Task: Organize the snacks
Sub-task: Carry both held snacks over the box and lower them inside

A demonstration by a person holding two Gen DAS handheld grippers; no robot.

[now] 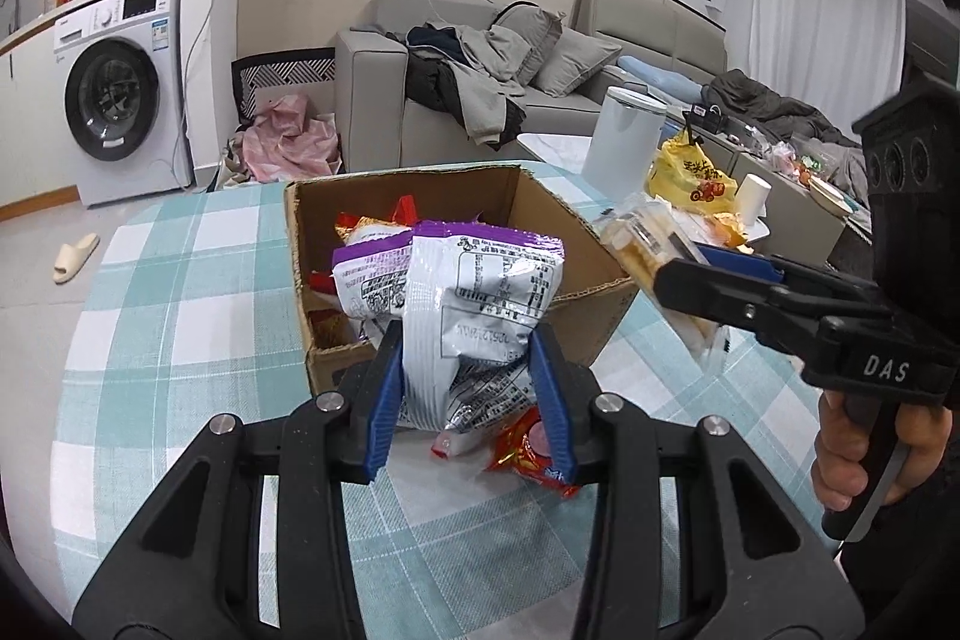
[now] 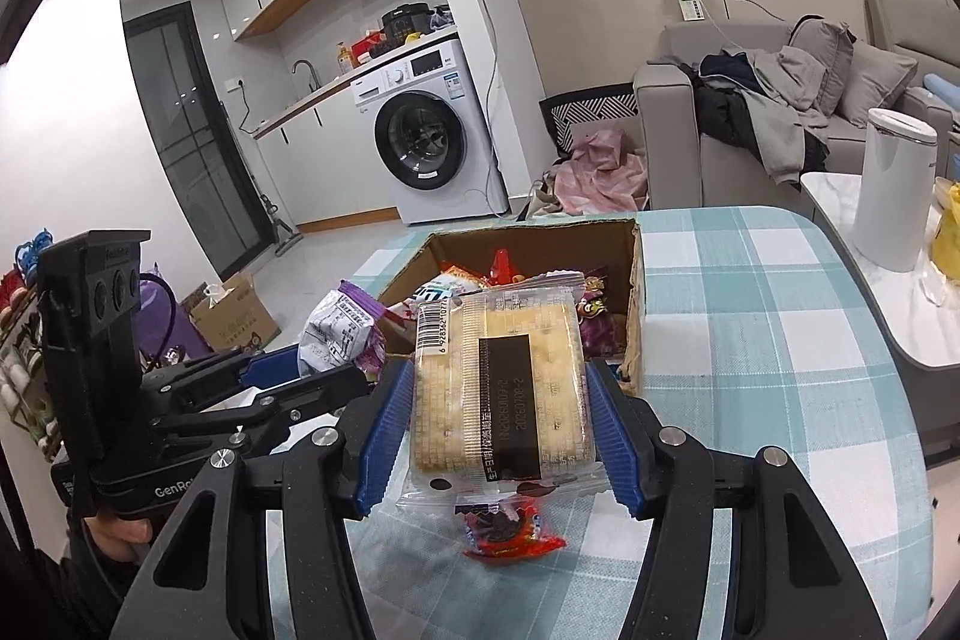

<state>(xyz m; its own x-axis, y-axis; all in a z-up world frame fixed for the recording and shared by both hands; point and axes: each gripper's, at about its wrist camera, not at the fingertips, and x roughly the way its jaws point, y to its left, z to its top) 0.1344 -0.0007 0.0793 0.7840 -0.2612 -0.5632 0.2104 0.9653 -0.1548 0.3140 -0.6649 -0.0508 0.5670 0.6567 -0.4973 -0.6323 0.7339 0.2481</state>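
Left wrist view: we find the left gripper clamped on the lower part of a purple-and-silver snack bag, lifted above the near side of the cardboard box. We judge this bag light, puffed and crinkly; its foil looks slippery and the contents crushable, so a hold low on the gathered film suits it better than a squeeze across the belly.

Right wrist view: the right gripper holds a clear-wrapped cracker pack by its two long sides, also short of the box. We judge it flat, stiff and brittle; the side grip is sound, provided pressure stays modest.

Below both, a small red wrapped snack lies on the table's near part. The table wears a teal check cloth, soft and likely to bunch. The box sits toward the far edge, already part filled. Beyond: a washing machine, a grey sofa heaped with clothes.
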